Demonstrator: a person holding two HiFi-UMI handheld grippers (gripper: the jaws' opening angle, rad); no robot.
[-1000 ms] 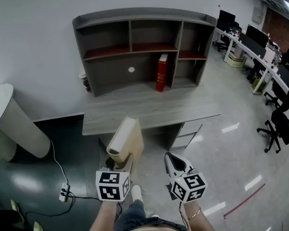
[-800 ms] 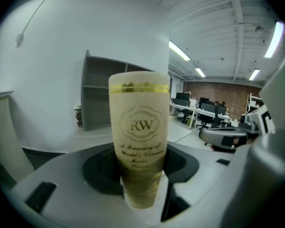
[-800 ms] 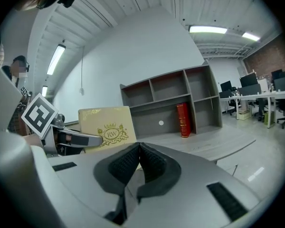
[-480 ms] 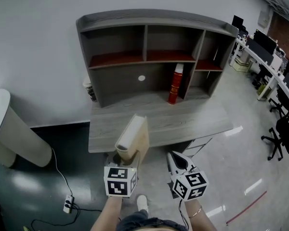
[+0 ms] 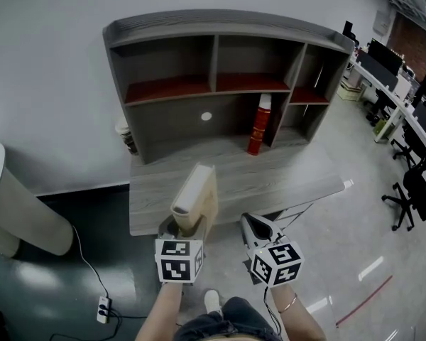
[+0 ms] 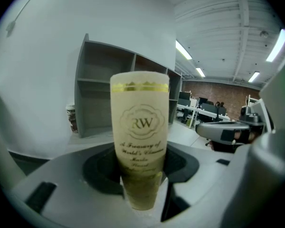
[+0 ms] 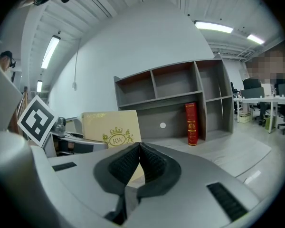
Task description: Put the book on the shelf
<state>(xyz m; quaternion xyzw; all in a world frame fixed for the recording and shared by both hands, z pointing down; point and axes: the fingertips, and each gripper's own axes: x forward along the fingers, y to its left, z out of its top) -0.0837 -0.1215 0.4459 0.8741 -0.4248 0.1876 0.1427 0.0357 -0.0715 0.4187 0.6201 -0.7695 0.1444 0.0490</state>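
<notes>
Left claw grips book, red book shelved

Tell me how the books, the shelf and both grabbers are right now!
cream book: upright, gripped by the left gripper.
red book: standing upright in the shelf.
shelf: sitting on the desk.
left gripper: shut on the cream book.
right gripper: shut, holding nothing.
</notes>
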